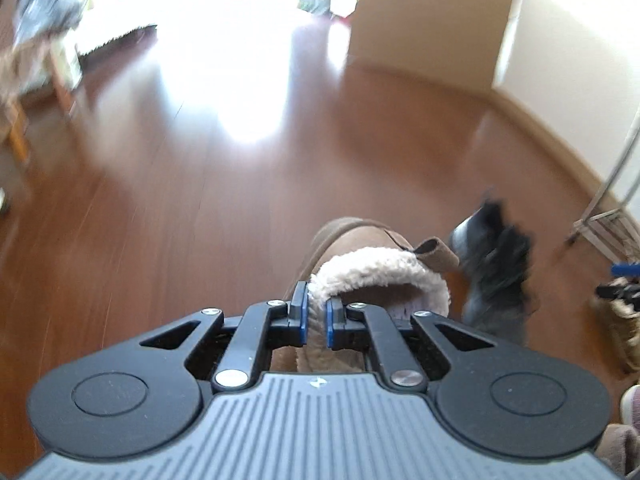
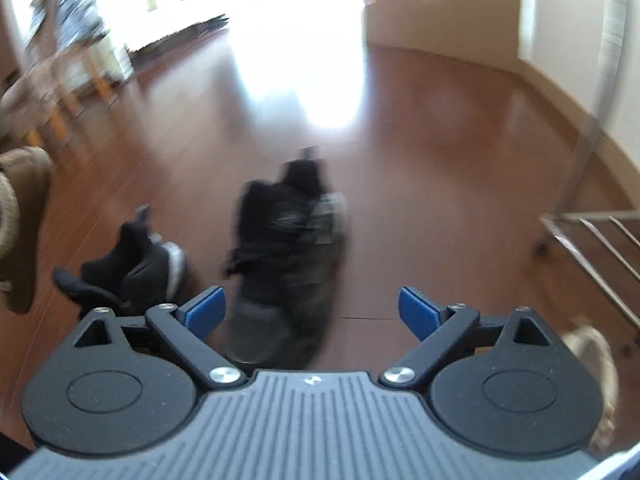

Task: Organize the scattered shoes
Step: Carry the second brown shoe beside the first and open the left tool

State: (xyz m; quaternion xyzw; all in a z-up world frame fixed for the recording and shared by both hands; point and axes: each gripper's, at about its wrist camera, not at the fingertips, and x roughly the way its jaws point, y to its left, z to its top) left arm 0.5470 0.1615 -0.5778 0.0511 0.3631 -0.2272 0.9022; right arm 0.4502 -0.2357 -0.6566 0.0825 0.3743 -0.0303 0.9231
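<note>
Fleece fills the gap between the blue pads of the left claw, which is clamped on the collar of a tan boot; the rim is pinched from inside and outside, probably because that soft, folded edge is the easiest part of a bulky boot to hold. Beyond the claw the boot's toe points away, its suede-like brown upper smooth and rounded, its curly cream lining thick around the opening, and a small pull tab stands up at the far right of the collar. Whether the sole rests on the wooden floor or hangs just clear of it cannot be told. Just right of the boot lies a dark shoe, blurred, with a matt grey-black body. The right claw is spread wide with nothing between its blue pads, and it points at a black and grey lace-up shoe lying straight ahead on the glossy reddish floor, so this looks like the next pickup. A second black shoe sits ahead to the left of that claw, tipped on its side. To the far right stands a metal rack with thin bars, a likely place for the pairs.
</note>
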